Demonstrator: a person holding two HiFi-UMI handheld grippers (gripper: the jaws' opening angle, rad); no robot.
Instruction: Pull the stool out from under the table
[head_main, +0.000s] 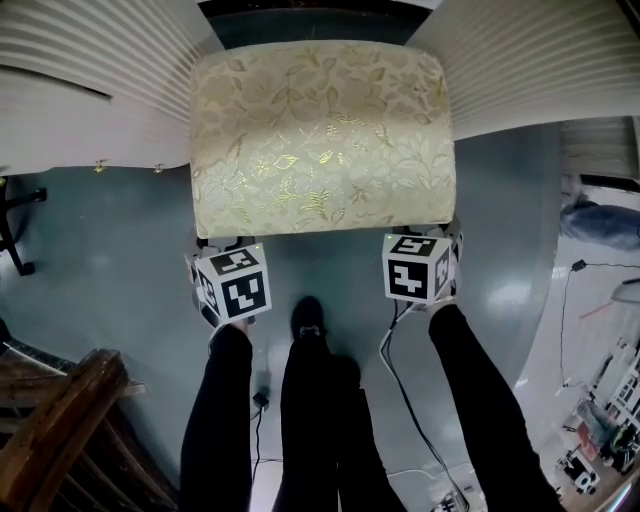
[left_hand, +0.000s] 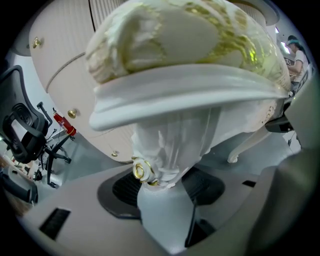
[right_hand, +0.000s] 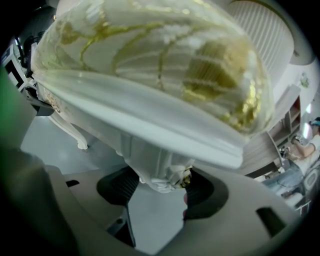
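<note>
stool cushion (head_main: 322, 135): cream cloth, woven gold leaf pattern, faint sheen
stool leg (left_hand: 172, 145): carved, white paint, smooth and glossy, gilt rose detail
table (head_main: 90, 70): pale fluted panels, matt
floor (head_main: 110, 260): grey-green, smooth, reflective
left gripper (left_hand: 167, 181): grey matt plastic body, black ribbed pads (left_hand: 125, 187)
marker cube (head_main: 232, 284): matt white faces, black print
wooden furniture (head_main: 60, 420): dark brown wood, rough, worn grain

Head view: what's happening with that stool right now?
A person stands over a white carved stool with a cream, gold-leaf cushion, a gripper in each hand. The left gripper has its jaws clamped on one front leg, the right gripper on the other. The stool's far edge sits at the white ribbed table; most of it is clear.
</note>
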